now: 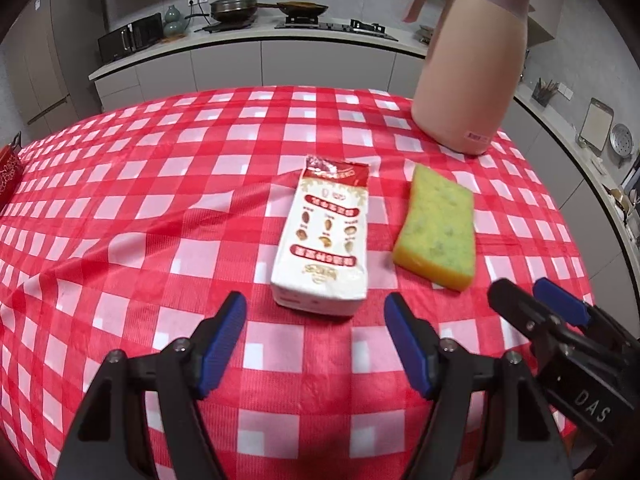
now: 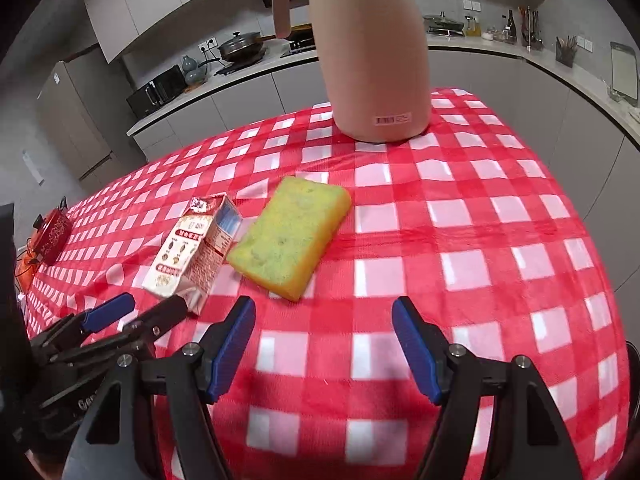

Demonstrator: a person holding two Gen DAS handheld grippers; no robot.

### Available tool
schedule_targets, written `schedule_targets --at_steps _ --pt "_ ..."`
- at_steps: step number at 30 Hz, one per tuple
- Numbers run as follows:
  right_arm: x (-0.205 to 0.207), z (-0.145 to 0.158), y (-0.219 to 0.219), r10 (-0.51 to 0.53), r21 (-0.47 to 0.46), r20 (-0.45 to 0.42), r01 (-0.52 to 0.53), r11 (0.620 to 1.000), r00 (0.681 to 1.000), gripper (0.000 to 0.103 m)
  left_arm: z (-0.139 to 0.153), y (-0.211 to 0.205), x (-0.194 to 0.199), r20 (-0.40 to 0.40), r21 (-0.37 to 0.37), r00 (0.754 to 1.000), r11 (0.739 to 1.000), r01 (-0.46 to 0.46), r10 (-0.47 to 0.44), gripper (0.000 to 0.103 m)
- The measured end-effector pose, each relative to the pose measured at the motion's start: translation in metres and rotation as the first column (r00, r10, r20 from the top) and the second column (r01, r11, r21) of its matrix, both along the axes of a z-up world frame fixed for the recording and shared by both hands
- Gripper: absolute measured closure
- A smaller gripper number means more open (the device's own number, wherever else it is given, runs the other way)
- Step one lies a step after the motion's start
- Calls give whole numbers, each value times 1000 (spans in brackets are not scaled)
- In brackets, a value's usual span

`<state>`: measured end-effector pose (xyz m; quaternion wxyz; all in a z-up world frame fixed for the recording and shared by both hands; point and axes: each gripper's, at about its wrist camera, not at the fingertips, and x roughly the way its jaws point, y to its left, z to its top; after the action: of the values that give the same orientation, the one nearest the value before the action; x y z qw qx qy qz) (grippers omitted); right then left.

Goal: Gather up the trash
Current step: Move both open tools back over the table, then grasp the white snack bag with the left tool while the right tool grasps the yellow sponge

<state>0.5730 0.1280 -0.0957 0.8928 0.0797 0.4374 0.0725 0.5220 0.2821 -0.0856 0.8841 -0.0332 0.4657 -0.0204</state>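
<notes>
Approach is the step in hand: we judge the carton (image 1: 320,240), lying mid-frame on the bench (image 1: 120,240) beside the sponge (image 1: 436,228), is our trash. Left tool (image 1: 314,308) and right tool (image 2: 324,312) both spread, empty; next, straddle the carton.

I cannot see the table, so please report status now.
Left gripper and right gripper open, empty. Carton lying flat beside sponge, untouched. Nothing in the way.
</notes>
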Motion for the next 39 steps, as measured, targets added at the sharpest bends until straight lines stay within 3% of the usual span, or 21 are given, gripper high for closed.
schedule_targets --at_steps 11,20,33,39 --pt "33 -10 27 3 9 -20 -3 1000 1000 30 3 34 10 2 -26 999 999 -46 46 30" --pt "46 -25 38 12 -28 -49 -13 1000 999 30 -6 31 18 -19 -11 1000 1000 -21 21 30" --pt "42 -28 -17 -119 -75 -37 116 990 992 30 -14 16 28 -34 -14 999 1000 11 -11 30" --pt "46 -19 -9 -80 -47 -2 80 996 997 26 -16 14 37 -35 -5 999 1000 6 -7 30"
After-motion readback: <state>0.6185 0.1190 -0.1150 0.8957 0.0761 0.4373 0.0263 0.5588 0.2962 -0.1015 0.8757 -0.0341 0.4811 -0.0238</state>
